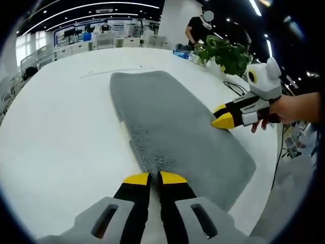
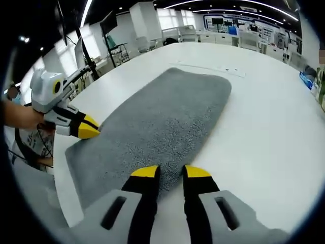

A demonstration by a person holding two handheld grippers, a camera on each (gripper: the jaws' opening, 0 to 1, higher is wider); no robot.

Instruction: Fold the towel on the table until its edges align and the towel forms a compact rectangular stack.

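A grey towel point(image 1: 172, 122) point(image 2: 162, 117) lies flat and stretched out on the white table point(image 1: 61, 127) point(image 2: 264, 127). In the left gripper view my left gripper point(image 1: 155, 178) sits at the towel's near long edge, its jaws almost together with the edge pinched between them. The same left gripper point(image 2: 91, 128) comes in from the left of the right gripper view, held by a hand. My right gripper point(image 2: 171, 172) is at the opposite long edge, open, with towel pile showing between its jaws. It also appears at the towel's right side point(image 1: 222, 116).
A green potted plant point(image 1: 226, 53) and blue items point(image 1: 180, 52) stand at the table's far side, with a person point(image 1: 198, 28) behind. A black cable point(image 1: 236, 89) lies near the plant. The table's edge point(image 2: 63, 188) runs close to the towel. Office desks fill the background.
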